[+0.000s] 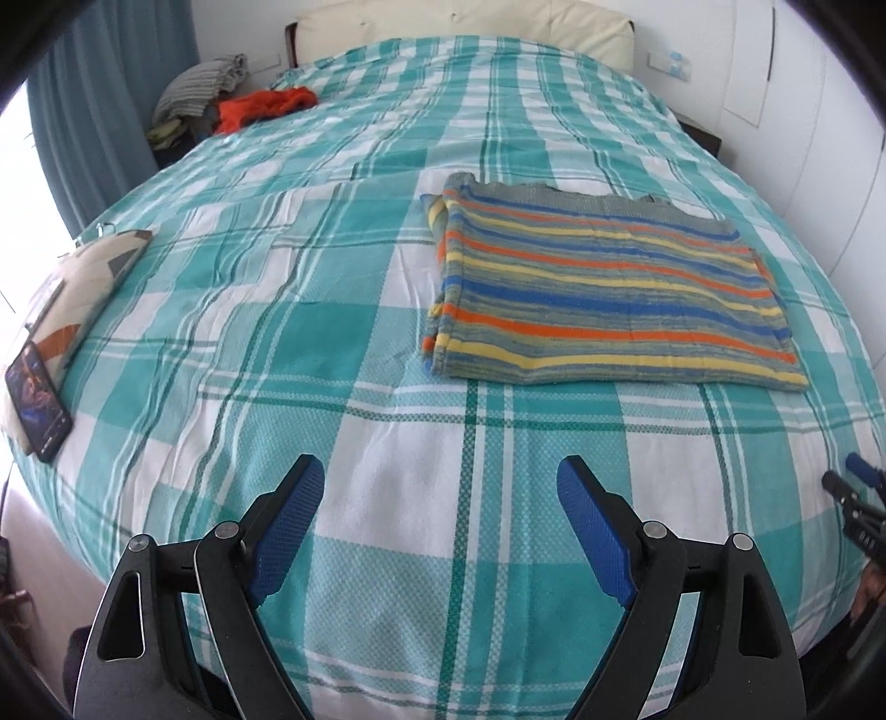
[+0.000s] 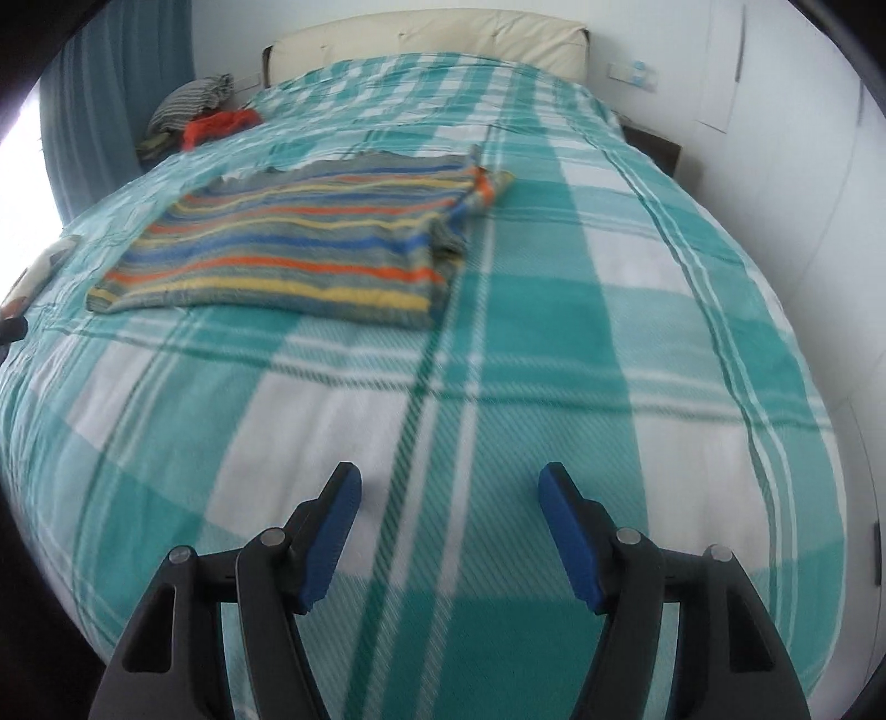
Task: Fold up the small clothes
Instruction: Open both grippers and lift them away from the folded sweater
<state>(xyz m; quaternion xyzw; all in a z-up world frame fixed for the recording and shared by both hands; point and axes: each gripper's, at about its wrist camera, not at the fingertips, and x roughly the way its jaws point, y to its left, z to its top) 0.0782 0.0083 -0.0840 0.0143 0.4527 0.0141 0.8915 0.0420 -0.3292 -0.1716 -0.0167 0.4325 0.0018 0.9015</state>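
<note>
A small striped knit top (image 1: pixel 603 288), in grey, blue, orange and yellow bands, lies folded flat on the teal and white checked bedspread (image 1: pixel 310 332). In the right wrist view the same top (image 2: pixel 299 243) sits up and to the left, with a bunched sleeve at its right edge. My left gripper (image 1: pixel 440 479) hangs over the near part of the bed, open, with nothing between its blue pads. My right gripper (image 2: pixel 449 487) is open too and empty, well short of the top. Its tip (image 1: pixel 855 476) shows at the right edge of the left wrist view.
A phone (image 1: pixel 39 401) rests on a patterned pouch (image 1: pixel 83 288) at the bed's left edge. An orange garment (image 1: pixel 260 108) and a heap of striped clothes (image 1: pixel 205 83) lie at the far left corner. A cream headboard (image 1: pixel 470 22) and white wardrobe doors (image 2: pixel 803 166) border the bed.
</note>
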